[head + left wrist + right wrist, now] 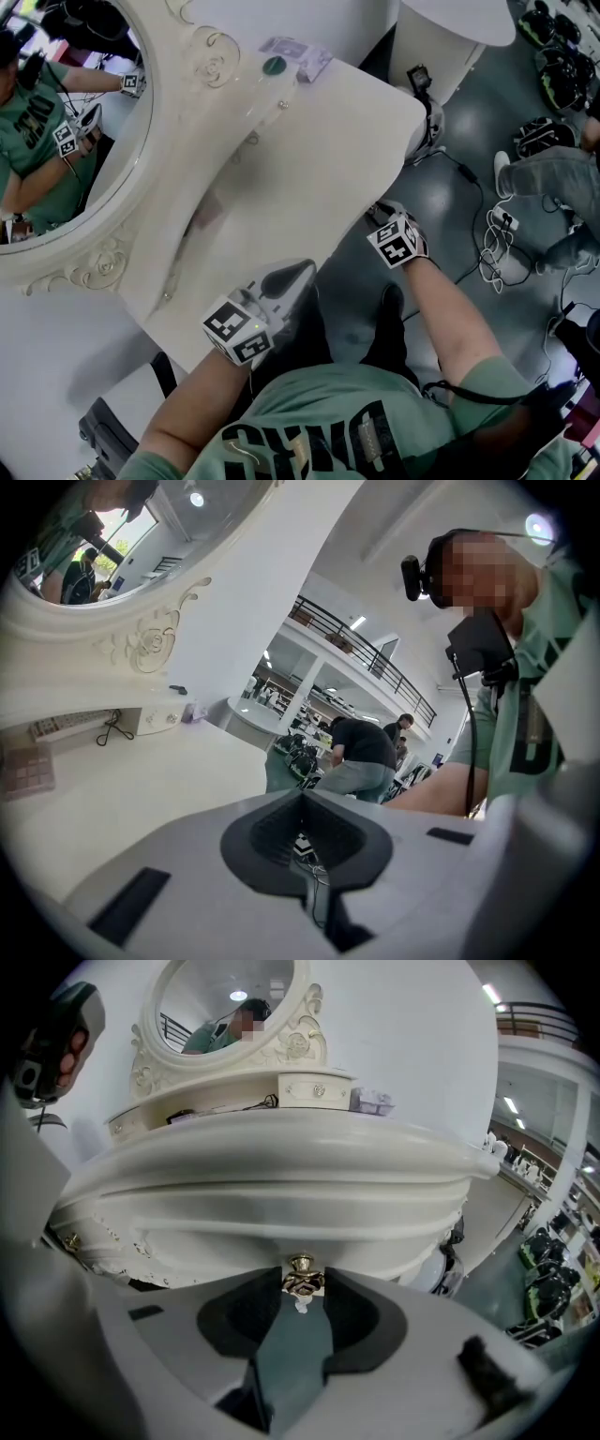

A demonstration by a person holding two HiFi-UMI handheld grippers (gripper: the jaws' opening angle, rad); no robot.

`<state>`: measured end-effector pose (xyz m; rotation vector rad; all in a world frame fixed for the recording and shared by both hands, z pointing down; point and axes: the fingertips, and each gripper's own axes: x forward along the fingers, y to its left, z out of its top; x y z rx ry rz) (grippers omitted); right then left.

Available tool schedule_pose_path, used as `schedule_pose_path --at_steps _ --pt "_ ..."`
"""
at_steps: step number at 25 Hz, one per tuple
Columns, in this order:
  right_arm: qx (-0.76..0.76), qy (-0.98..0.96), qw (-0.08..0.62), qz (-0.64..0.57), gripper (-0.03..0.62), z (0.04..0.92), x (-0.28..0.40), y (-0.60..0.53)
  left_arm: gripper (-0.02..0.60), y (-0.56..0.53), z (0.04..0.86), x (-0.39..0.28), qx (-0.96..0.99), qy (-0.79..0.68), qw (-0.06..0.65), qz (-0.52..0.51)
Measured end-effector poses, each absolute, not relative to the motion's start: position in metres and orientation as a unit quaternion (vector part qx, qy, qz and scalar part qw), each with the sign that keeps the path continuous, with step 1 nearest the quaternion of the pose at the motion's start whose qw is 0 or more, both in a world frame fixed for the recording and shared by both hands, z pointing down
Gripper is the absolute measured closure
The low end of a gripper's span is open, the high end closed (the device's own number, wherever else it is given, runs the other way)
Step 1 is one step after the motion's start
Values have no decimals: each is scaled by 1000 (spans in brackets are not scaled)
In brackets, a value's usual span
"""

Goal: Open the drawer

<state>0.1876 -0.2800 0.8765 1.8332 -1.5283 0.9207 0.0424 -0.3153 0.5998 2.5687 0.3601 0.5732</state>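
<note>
1. The drawer (281,1227) is the one container in play. Its pale front sits under the moulded edge of the table (309,159), facing the right gripper view. Nothing of its inside shows.
2. One brass knob (301,1265) stands at the middle of that front. The right gripper (302,1288) is clamped on it, a dark pad pressed to each side.
3. The left gripper (302,808) hangs above the tabletop with its jaws together and nothing between them.
4. Counted: two grippers, one mirror (56,122), one knob in the grip. At the back of the tabletop lie one green disc (274,66) and one small pale box (298,54) beside it.
5. From the head view the drawer and knob are hidden beneath the tabletop; only the right gripper's marker cube and arm show at the table's edge.
6. The mirror is cut off by the frame's left side.
7. A bent-over person (361,752) stands far behind the left gripper, too small to make out further.
</note>
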Motion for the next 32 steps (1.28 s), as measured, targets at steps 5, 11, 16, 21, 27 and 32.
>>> schedule_pose_path --at_steps 5,11,16,21,27,32 --pt "684 -571 294 347 448 876 187 -257 572 -312 598 46 938 134 244 206" --pt "685 -565 292 355 448 877 185 -238 572 -302 594 53 938 146 241 203" --pt "685 -564 294 355 448 877 185 -221 572 -294 593 57 937 152 238 204" --pt "687 -560 295 356 448 876 185 -205 572 -283 591 62 937 162 234 203" --pt "689 -556 294 360 448 878 185 -188 572 -271 590 66 935 170 234 203" --pt "693 -550 292 364 448 877 185 -173 572 -263 588 69 935 176 232 202"
